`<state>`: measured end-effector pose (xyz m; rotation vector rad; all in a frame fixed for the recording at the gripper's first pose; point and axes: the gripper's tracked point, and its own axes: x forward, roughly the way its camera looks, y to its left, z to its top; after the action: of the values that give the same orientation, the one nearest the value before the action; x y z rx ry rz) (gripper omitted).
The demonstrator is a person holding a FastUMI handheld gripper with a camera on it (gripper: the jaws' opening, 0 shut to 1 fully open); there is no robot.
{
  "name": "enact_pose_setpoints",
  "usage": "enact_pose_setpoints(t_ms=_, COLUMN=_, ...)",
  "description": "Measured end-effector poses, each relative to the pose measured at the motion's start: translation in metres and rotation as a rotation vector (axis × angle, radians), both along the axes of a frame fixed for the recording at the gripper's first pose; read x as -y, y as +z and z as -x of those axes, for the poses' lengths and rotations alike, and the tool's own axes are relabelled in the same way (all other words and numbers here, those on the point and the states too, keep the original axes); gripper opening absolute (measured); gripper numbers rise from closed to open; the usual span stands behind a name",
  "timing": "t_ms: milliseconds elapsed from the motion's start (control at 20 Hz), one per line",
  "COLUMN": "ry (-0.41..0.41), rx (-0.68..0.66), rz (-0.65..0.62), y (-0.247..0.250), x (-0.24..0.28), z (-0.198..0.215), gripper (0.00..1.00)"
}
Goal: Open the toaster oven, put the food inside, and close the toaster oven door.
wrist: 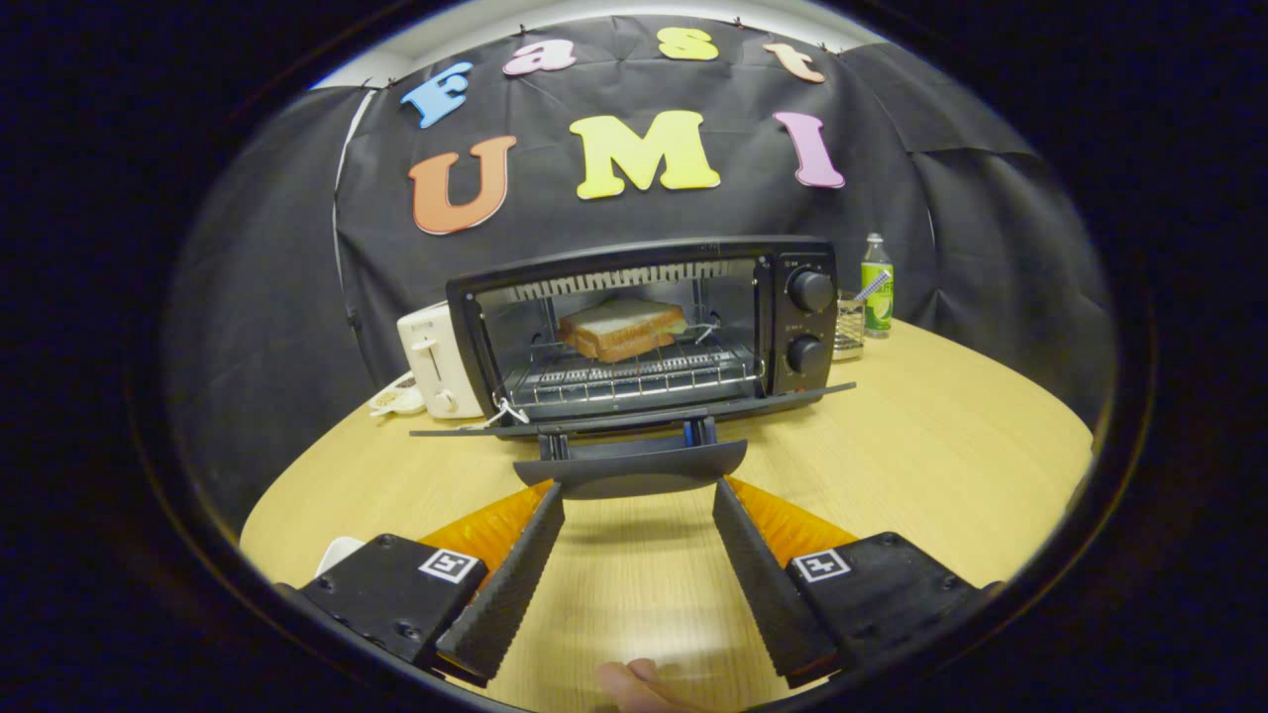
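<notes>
A white pop-up toaster [432,371] is seen on the wooden table [941,446], a small dish [394,399] just beside it. Across the table, a green bottle [876,285] is stood next to a mesh holder [848,328].

Gripper [639,505] level, pointing forward, fingers spread wide apart with nothing pressed between the pads [515,579]. Fingertips reach forward, angled slightly toward each other. A person's fingertip [634,683] shows low between the fingers.
</notes>
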<state>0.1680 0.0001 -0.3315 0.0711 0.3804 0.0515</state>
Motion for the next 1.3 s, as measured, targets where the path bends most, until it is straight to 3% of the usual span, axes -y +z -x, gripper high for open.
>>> enact_pose_setpoints(t_ms=450, ry=-0.012, rx=0.094, rz=-0.003, y=0.044, x=-0.003, z=-0.035, gripper=0.99)
enact_pose_setpoints(t_ms=750, ry=-0.079, rx=0.102, rz=-0.012, y=0.067, x=0.017, z=-0.050, gripper=1.00)
enact_pose_setpoints(t_ms=1300, ry=-0.072, rx=0.171, rz=0.024, y=0.159, x=0.036, z=0.016, gripper=1.00)
